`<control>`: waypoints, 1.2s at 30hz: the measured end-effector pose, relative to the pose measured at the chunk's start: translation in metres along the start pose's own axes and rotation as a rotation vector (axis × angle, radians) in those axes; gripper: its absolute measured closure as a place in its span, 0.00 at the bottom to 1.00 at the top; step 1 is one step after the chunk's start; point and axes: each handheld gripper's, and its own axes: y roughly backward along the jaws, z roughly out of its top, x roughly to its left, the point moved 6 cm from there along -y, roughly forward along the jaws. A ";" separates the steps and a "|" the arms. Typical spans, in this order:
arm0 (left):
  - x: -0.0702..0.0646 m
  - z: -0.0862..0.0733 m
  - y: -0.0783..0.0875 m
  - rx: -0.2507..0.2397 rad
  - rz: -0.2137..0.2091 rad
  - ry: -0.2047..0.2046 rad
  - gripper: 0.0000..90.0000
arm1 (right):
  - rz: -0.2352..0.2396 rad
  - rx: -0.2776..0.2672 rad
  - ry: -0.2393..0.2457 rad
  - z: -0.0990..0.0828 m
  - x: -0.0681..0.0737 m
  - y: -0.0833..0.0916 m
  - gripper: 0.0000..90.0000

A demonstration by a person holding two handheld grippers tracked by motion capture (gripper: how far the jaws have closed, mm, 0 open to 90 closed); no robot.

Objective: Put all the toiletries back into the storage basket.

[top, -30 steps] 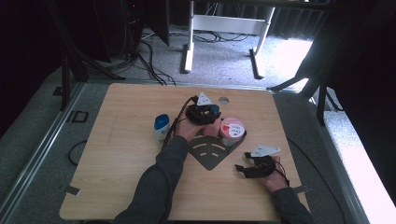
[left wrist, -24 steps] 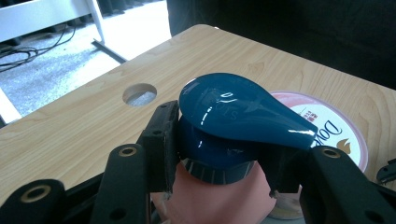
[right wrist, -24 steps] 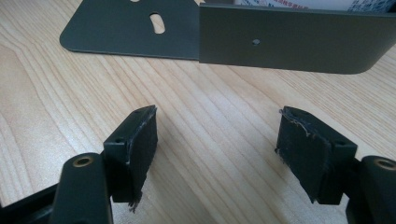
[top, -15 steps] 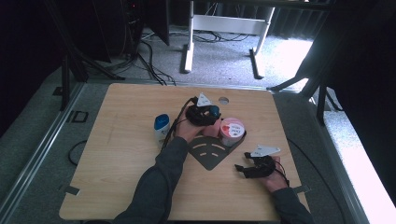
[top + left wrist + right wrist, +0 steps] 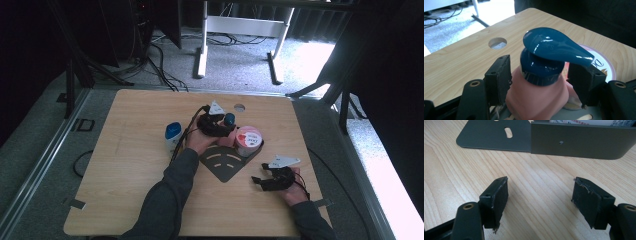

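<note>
The pump bottle (image 5: 537, 85) stands upright on the dark bracket (image 5: 226, 162) near the middle of the table (image 5: 125, 200), a little toward the far edge, with a pink-lidded tub (image 5: 248, 140) touching or just beside it on the right. In the high view its blue pump head (image 5: 229, 119) shows above the person's left hand (image 5: 200, 141).

The left gripper (image 5: 541, 75) has the bottle straight ahead of it, between its jaws. The jaws have just been opening, and in the left gripper view both pads now stand a little off the pink body: a thin gap on the left pad (image 5: 499, 77), a wider one on the right. So the grip looks let go, with the bottle resting on its own base. Its long axis runs straight up, and the spout points to the right in that view, over the right jaw and toward the tub.

The right gripper (image 5: 540, 202) sits near the table's right front corner, jaws wide with nothing between them, low over bare wood. The bracket's upturned wall (image 5: 581, 143) lies ahead of it, well clear.

The left hand is by far the nearer to the bottle. A straight pull back along the jaws' own line would probably clear it; drifting sideways risks catching the spout or nudging the tub.
</note>
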 end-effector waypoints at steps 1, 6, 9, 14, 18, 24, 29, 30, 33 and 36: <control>-0.001 -0.001 0.001 0.000 -0.004 -0.001 0.40 | 0.000 0.000 0.000 0.000 0.000 0.000 0.32; -0.004 -0.003 0.006 0.010 -0.014 0.018 0.40 | 0.000 0.000 0.001 0.000 0.000 0.000 0.32; -0.007 -0.006 0.010 0.013 -0.015 0.026 0.41 | 0.000 0.001 0.001 0.000 0.000 0.000 0.32; -0.006 -0.014 0.017 0.024 -0.013 0.041 0.42 | 0.000 0.001 0.000 0.000 0.000 0.000 0.32; -0.007 -0.019 0.024 0.038 -0.019 0.058 0.45 | 0.000 0.000 0.000 0.000 0.000 0.000 0.32; -0.019 -0.021 0.036 0.051 -0.033 0.011 0.46 | 0.001 0.001 0.000 0.000 0.000 0.000 0.32; -0.027 -0.025 0.040 0.083 -0.051 -0.005 0.47 | 0.000 0.001 0.000 0.000 0.000 0.000 0.32; -0.029 -0.026 0.041 0.091 -0.057 -0.010 0.47 | 0.001 0.001 0.000 0.000 0.000 0.000 0.32; -0.033 -0.030 0.042 0.106 -0.073 -0.014 0.47 | 0.001 0.001 0.000 0.000 0.000 0.000 0.32; -0.034 -0.033 0.045 0.106 -0.083 0.003 0.48 | 0.001 0.001 0.000 0.000 0.000 0.000 0.32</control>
